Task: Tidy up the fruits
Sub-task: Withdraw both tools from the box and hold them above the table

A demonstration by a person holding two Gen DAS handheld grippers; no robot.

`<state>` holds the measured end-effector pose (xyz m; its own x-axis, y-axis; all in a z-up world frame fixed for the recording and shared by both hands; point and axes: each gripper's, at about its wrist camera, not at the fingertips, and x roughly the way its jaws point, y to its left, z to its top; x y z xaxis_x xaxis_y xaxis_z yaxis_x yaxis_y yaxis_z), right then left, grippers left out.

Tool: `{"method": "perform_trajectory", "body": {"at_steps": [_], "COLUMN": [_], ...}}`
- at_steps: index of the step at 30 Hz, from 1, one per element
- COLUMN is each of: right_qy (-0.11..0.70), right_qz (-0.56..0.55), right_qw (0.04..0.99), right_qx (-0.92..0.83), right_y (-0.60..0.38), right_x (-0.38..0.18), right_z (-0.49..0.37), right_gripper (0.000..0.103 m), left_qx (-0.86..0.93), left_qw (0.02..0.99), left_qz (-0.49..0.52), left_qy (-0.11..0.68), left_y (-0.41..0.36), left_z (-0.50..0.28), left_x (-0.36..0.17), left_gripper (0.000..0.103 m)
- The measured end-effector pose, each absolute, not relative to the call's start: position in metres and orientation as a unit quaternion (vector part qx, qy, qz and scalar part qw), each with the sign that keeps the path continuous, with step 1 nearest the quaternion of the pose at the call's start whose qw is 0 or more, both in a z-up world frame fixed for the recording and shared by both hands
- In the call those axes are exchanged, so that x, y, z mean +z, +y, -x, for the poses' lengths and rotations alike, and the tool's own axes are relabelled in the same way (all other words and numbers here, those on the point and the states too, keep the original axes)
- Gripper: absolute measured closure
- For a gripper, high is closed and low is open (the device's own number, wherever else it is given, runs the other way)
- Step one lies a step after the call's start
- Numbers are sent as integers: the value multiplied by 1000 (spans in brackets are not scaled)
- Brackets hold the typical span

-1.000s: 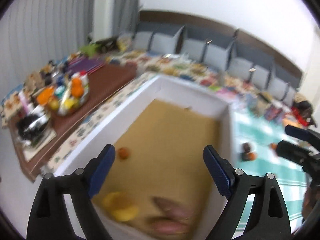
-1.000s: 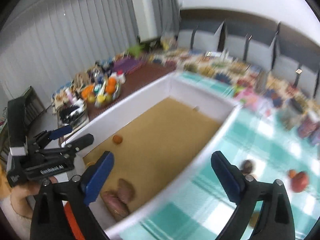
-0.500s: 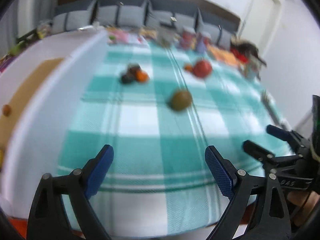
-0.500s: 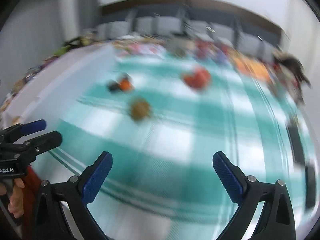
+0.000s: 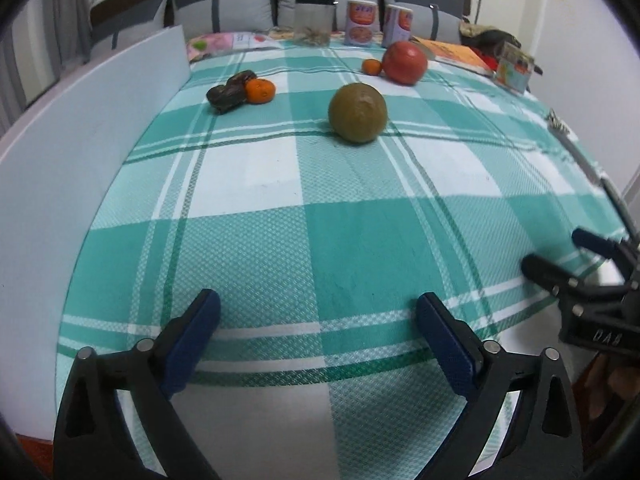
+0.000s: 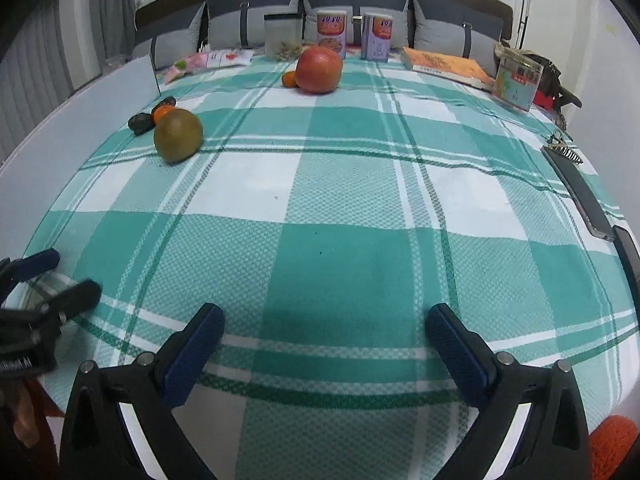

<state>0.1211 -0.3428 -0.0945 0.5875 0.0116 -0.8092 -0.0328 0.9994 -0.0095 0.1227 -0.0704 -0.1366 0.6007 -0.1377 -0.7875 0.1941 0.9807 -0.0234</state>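
**Fruits still out on the cloth, both my grippers empty**

I think most of the job is left. Five fruits sit on the checked cloth. None of them is in my grip. In the left view, a green-brown fruit sits alone in the upper middle of the frame. A dark fruit and an orange touch each other in the upper left, near the white wall along the left side. A big red fruit and a tiny orange sit side by side near the top, a bit right of the middle. I cannot see where the fruits should go from here.

My left gripper is at the bottom of its frame. Its blue fingers are wide apart and hold nothing. My right gripper is the same: wide apart, empty, touching no fruit. Both are well away from the fruits. I guess the green-brown fruit is the easiest to reach first.
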Motion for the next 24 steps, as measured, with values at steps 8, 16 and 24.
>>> {"method": "perform_trajectory", "body": {"at_steps": [8, 16, 24], "right_qy": [448, 449, 445], "right_qz": [9, 9, 10], "right_qw": [894, 893, 896], "right_qx": [11, 11, 12], "right_y": [-343, -343, -343], "right_x": [-97, -97, -98], "right_z": [-120, -120, -119], "right_gripper": [0, 0, 0], "left_qx": [-94, -90, -72], "left_qw": [893, 894, 893], "left_qz": [-36, -29, -33], "left_qy": [440, 438, 442], "left_y": [-71, -71, -75], "left_z": [-124, -122, -120], "left_x": [-138, -138, -137], "left_gripper": [2, 2, 1]}}
